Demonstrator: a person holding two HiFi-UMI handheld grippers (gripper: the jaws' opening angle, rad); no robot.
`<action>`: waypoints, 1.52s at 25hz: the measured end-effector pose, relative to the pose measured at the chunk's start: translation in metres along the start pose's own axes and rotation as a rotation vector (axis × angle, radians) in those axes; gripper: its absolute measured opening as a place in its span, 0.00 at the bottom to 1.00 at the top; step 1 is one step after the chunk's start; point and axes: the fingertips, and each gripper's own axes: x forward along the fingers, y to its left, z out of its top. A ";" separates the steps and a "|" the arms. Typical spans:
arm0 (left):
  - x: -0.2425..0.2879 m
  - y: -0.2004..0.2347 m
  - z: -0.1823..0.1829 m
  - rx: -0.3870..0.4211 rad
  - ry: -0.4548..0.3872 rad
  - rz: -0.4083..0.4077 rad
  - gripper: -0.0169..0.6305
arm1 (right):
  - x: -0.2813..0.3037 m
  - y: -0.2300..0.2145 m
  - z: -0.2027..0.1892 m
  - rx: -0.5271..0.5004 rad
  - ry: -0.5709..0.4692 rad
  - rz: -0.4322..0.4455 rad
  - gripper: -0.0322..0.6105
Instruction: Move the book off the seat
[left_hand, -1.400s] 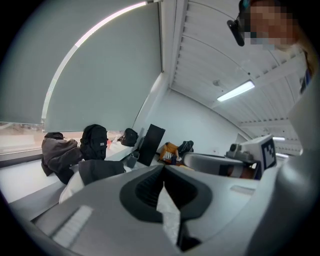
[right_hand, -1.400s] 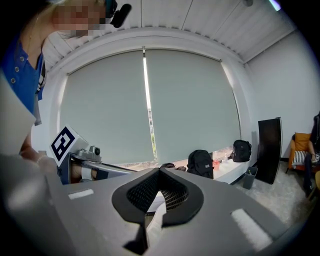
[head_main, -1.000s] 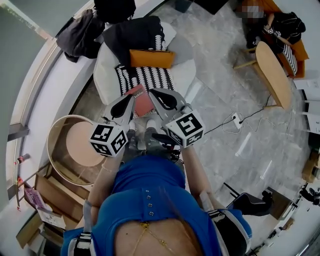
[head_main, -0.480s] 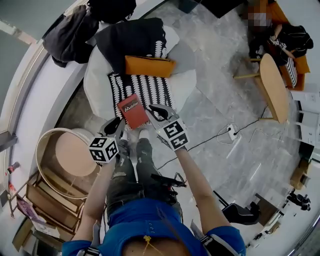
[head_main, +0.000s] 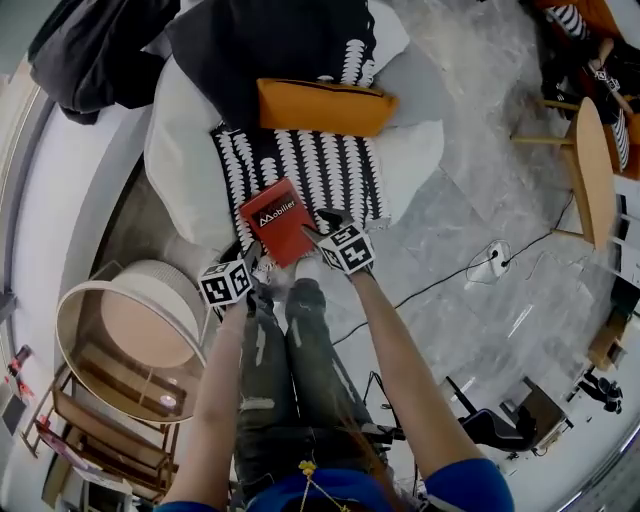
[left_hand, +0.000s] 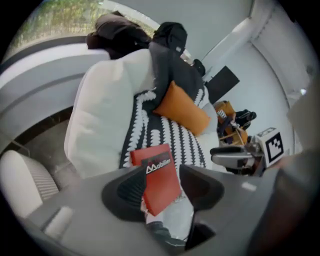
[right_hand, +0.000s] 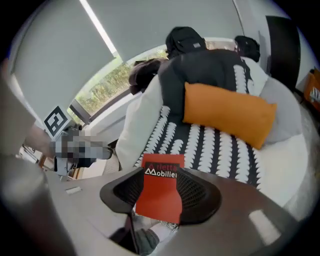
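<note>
Red book (head_main: 278, 220) is lying on the black-and-white cover (head_main: 330, 170), right at the front edge of the white seat (head_main: 180, 170), near end poking out past it. The left gripper (left_hand: 162, 186) and right gripper (right_hand: 160, 192) have both just been opening their jaws, which are now wide apart. The book shows in each gap, not pinched.
</note>
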 end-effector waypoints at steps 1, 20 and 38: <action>0.018 0.015 -0.015 -0.027 0.022 0.010 0.34 | 0.021 -0.007 -0.018 0.035 0.021 0.008 0.38; 0.155 0.071 -0.090 -0.010 0.036 -0.042 0.25 | 0.173 -0.052 -0.113 0.193 0.074 0.115 0.36; 0.053 -0.003 -0.022 0.103 -0.067 -0.046 0.23 | 0.049 -0.016 -0.048 0.234 -0.025 0.006 0.34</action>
